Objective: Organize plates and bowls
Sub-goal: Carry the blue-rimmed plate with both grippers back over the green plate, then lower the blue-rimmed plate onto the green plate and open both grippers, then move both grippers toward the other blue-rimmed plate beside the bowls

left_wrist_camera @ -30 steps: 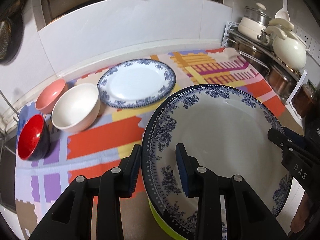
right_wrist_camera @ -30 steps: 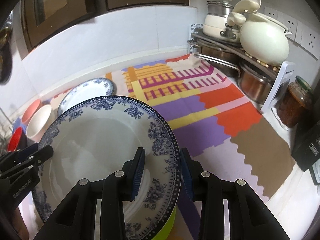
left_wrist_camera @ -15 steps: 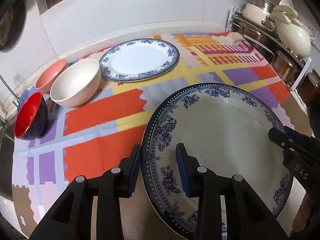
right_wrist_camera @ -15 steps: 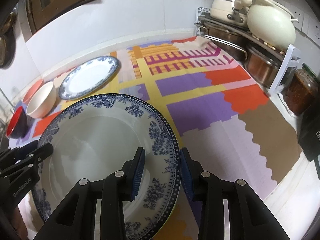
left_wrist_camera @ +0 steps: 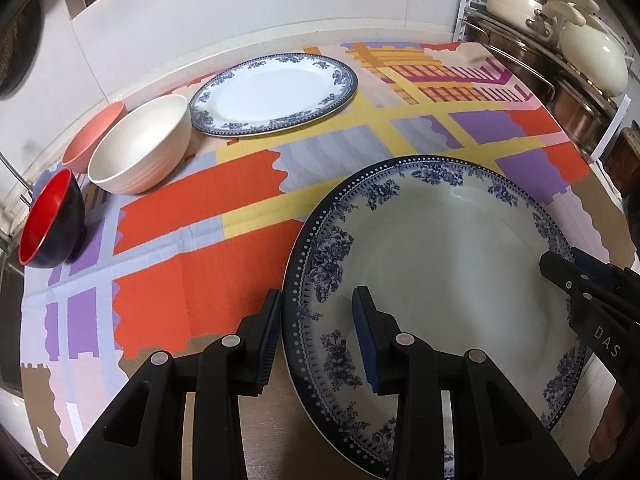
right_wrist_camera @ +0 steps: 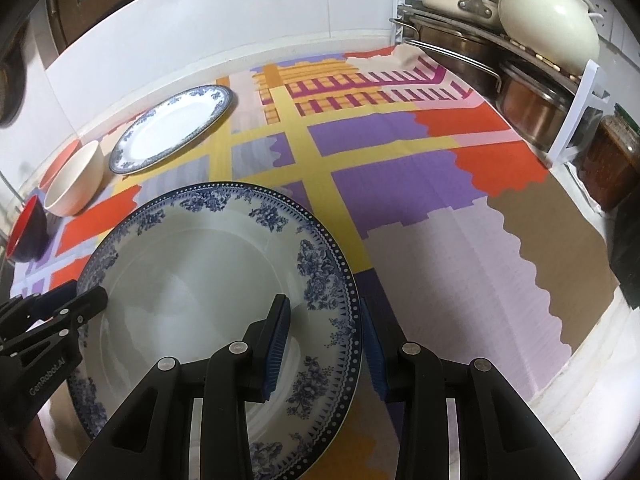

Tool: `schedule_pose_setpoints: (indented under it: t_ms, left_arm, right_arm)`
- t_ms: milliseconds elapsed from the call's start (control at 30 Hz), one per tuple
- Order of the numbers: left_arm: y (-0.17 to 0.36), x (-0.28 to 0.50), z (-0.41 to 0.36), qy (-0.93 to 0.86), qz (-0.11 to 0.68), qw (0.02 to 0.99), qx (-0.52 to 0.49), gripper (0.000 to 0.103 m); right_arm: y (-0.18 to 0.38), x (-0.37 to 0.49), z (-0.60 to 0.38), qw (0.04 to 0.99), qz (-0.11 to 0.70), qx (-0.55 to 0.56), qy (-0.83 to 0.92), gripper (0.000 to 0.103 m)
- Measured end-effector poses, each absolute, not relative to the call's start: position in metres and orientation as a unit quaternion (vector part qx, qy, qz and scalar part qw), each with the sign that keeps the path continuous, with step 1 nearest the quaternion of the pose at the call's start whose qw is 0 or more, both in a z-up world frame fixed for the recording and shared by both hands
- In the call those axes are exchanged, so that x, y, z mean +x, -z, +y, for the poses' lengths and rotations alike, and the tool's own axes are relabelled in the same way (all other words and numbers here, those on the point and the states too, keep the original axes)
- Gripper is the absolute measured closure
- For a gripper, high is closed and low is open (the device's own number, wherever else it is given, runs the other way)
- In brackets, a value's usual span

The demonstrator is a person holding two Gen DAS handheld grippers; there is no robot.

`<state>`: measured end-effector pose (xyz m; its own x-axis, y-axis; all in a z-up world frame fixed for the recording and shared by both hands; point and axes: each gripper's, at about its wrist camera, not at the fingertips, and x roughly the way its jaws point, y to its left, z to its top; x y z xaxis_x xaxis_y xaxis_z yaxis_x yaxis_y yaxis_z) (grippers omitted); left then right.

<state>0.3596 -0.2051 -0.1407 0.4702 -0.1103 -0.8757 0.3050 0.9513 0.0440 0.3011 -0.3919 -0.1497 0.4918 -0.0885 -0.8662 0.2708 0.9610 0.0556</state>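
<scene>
The left gripper (left_wrist_camera: 316, 336) is clamping the left rim of the large blue-patterned plate (left_wrist_camera: 440, 264), one finger on top and one under it, while the right gripper (right_wrist_camera: 326, 344) is pinching the opposite rim the same way. The plate is filling the lower right of the left wrist view and the lower left of the right wrist view, apparently held clear of the cloth.

It is looking like glazed ceramic: stiff, fairly heavy, slick and breakable, so gripping two opposite edges is probably wise, keeping it level so it cannot slide out of the pads.

A second blue-rimmed plate (left_wrist_camera: 274, 94) is lying flat in the upper middle of the left view, likely the place to stack. A cream bowl (left_wrist_camera: 140, 150), a pink bowl (left_wrist_camera: 94, 136) and a red-and-black bowl (left_wrist_camera: 50, 220) are sitting at the left edge. The colourful patterned cloth (left_wrist_camera: 192, 216) is covering the counter, below a white tiled wall. Pots on a rack (right_wrist_camera: 520, 40) are crowding the upper right.
</scene>
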Motion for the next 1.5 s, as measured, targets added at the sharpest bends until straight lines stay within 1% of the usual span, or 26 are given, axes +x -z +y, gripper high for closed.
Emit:
schedule_pose_setpoints:
  t_ms: [533,833,933,1000,1033,1067,1133,1167,1233,1367,1467,1500]
  left_arm:
    - [0.149,0.362,-0.207,0.12,0.509,0.846,0.105,0.066]
    - [0.147,0.36,-0.21,0.128,0.502,0.848,0.111,0.066]
    - [0.141,0.359,-0.209,0.132,0.492,0.853,0.113,0.064]
    - [0.134,0.36,-0.207,0.135,0.485,0.857,0.108,0.062]
    - [0.13,0.36,-0.206,0.136,0.48,0.86,0.106,0.059]
    - [0.126,0.36,-0.205,0.137,0.476,0.862,0.105,0.053]
    - [0.117,0.361,-0.201,0.139,0.465,0.868,0.099,0.047]
    - [0.113,0.361,-0.199,0.139,0.462,0.871,0.096,0.045]
    - [0.105,0.364,-0.195,0.141,0.454,0.875,0.09,0.043]
    - [0.09,0.372,-0.187,0.141,0.441,0.882,0.085,0.033]
    - [0.079,0.38,-0.178,0.139,0.435,0.887,0.075,0.028]
    - [0.076,0.384,-0.176,0.139,0.433,0.887,0.073,0.028]
  right_arm:
    - [0.156,0.304,-0.392,0.853,0.503,0.094,0.1,0.065]
    - [0.157,0.304,-0.392,0.852,0.505,0.095,0.099,0.064]
    - [0.154,0.303,-0.392,0.857,0.497,0.088,0.101,0.064]
    - [0.149,0.302,-0.391,0.86,0.492,0.086,0.104,0.064]
    - [0.146,0.302,-0.391,0.862,0.489,0.085,0.105,0.064]
    - [0.144,0.302,-0.39,0.863,0.486,0.084,0.105,0.064]
    - [0.136,0.303,-0.389,0.867,0.48,0.085,0.102,0.064]
    - [0.131,0.304,-0.387,0.87,0.476,0.086,0.099,0.062]
    - [0.122,0.306,-0.383,0.876,0.466,0.089,0.092,0.056]
    - [0.104,0.314,-0.374,0.886,0.448,0.091,0.082,0.056]
    - [0.092,0.323,-0.368,0.892,0.437,0.092,0.075,0.051]
    - [0.088,0.327,-0.365,0.894,0.433,0.09,0.073,0.051]
